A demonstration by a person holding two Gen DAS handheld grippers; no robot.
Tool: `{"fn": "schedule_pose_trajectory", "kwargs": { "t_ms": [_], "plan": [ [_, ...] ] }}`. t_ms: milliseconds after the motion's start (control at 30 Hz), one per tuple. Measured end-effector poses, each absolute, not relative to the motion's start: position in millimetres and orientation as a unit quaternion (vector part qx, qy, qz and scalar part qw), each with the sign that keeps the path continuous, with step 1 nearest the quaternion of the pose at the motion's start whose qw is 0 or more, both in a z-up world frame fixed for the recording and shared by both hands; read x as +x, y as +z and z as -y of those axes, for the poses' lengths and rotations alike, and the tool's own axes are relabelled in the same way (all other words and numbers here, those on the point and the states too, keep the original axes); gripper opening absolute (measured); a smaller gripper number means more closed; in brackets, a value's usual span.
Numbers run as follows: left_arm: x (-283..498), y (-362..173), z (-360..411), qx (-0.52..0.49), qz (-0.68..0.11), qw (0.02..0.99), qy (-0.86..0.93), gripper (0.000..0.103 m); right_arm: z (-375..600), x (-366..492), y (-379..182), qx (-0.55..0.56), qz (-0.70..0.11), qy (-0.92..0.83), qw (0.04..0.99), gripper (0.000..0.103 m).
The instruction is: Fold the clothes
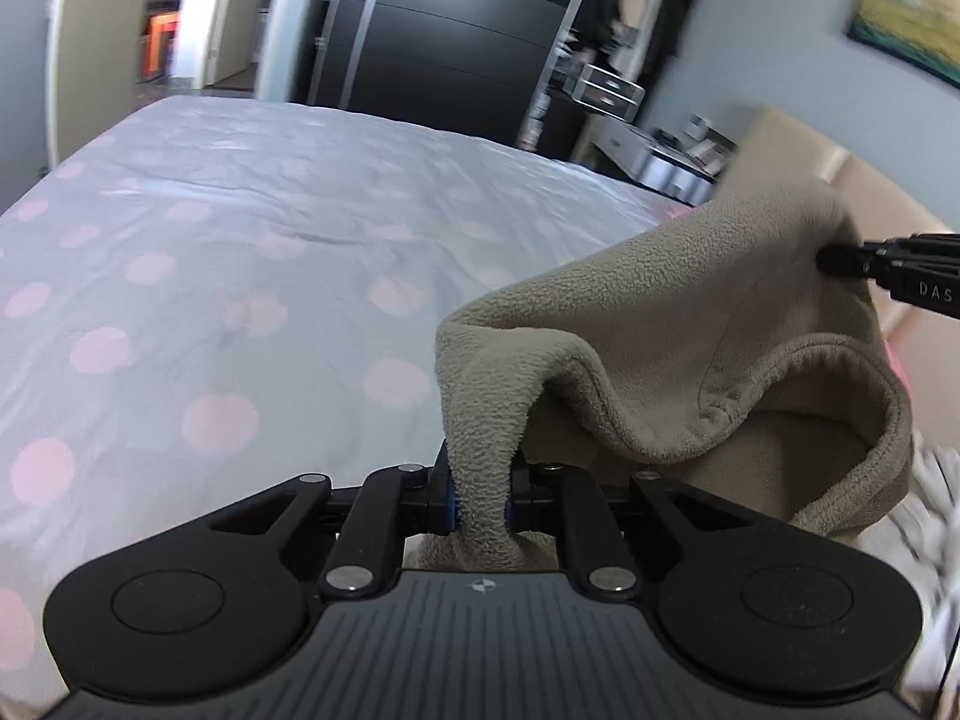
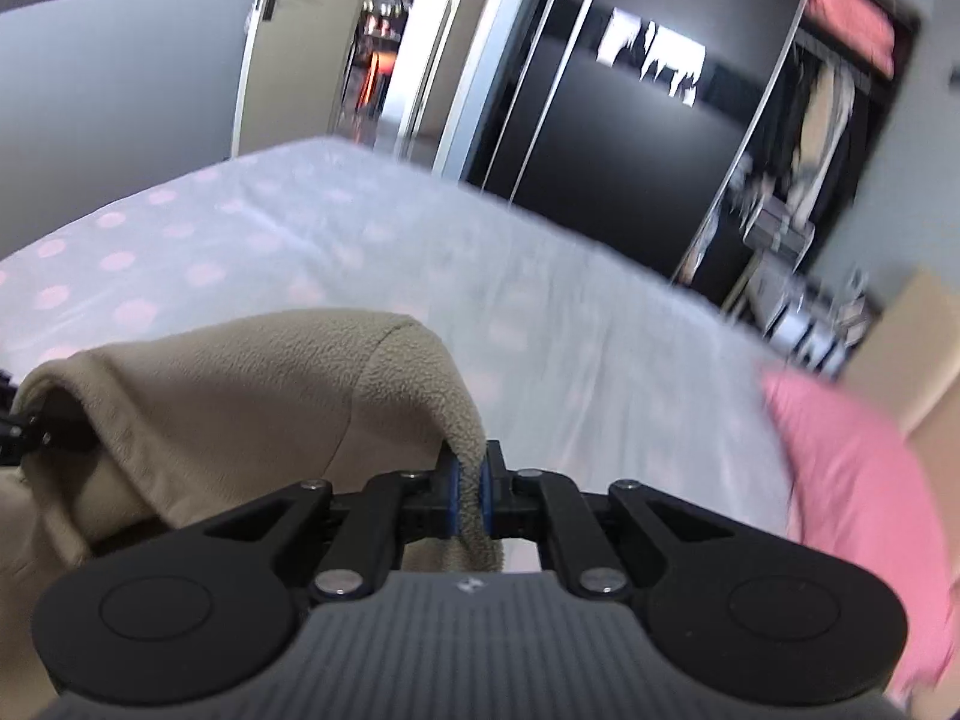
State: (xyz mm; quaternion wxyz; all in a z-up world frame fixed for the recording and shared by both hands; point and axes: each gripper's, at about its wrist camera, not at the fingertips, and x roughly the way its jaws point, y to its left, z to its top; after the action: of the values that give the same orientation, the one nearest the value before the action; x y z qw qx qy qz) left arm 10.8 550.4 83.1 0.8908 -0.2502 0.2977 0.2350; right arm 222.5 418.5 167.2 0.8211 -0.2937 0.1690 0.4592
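My left gripper (image 1: 482,504) is clamped on a bunched fold of the beige fleece garment (image 1: 660,330); the blue-edged pads pinch the cloth between them, jaws drawn close together. My right gripper (image 2: 471,498) is likewise clamped on another edge of the same fleece (image 2: 240,396), a narrow strip of it squeezed between the pads. In the left wrist view the right gripper's black fingertips (image 1: 840,261) enter from the right edge and bite into the raised far part of the garment.

The fleece hangs slung between the two grippers, lifted above the bed; a stitched hem (image 1: 840,360) curls open toward the left camera, showing a hollow inside.

Below lies the pale grey bedsheet with pink dots (image 1: 240,276), wrinkled, bare across its middle and far edge. A pink pillow (image 2: 858,480) sits at the bed's right side, beside a tan headboard (image 2: 924,348).

Beyond the bed's far edge: a black sliding-door wardrobe (image 1: 444,42), an open white door (image 2: 264,60). Right wrist view is motion-blurred
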Motion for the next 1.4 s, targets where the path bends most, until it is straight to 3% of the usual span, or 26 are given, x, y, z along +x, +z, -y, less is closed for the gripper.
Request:
{"fn": "schedule_pose_trajectory", "kwargs": {
  "t_ms": [133,200,233,267,367,633,833,1133,1400],
  "plan": [
    [27.8,54.1,-584.7,-0.285,-0.302,0.868,0.273,0.012,-469.1,234.3,154.2,-0.266,-0.155,0.448,0.839,0.014],
    [32.4,36.2,-598.3,-0.303,-0.323,0.850,0.286,0.014,-481.0,235.9,144.8,-0.271,-0.148,0.433,0.847,0.043],
    [32.4,29.5,-603.0,-0.308,-0.330,0.844,0.292,0.017,-479.1,237.2,141.4,-0.274,-0.141,0.424,0.852,0.066],
    [31.5,24.1,-605.7,-0.311,-0.333,0.841,0.292,0.023,-477.5,240.7,137.9,-0.276,-0.142,0.420,0.853,0.068],
    [19.0,17.4,-607.1,-0.305,-0.334,0.841,0.298,0.041,-466.8,257.7,126.9,-0.289,-0.160,0.408,0.851,0.067],
    [-31.5,9.4,-610.0,-0.254,-0.389,0.829,0.310,0.043,-383.2,311.8,64.6,-0.373,-0.263,0.411,0.789,0.065],
    [-77.6,-1.4,-629.9,-0.282,-0.405,0.803,0.335,0.051,-335.9,332.3,12.9,-0.321,-0.368,0.417,0.767,0.067],
    [-11.8,-8.5,-637.9,-0.361,-0.347,0.821,0.274,0.056,-387.0,334.1,-9.0,-0.116,-0.491,0.452,0.736,0.074],
    [66.5,-52.9,-644.9,-0.361,-0.377,0.814,0.255,0.057,-438.8,330.1,-47.3,-0.098,-0.539,0.448,0.707,0.074]
  ]
}}
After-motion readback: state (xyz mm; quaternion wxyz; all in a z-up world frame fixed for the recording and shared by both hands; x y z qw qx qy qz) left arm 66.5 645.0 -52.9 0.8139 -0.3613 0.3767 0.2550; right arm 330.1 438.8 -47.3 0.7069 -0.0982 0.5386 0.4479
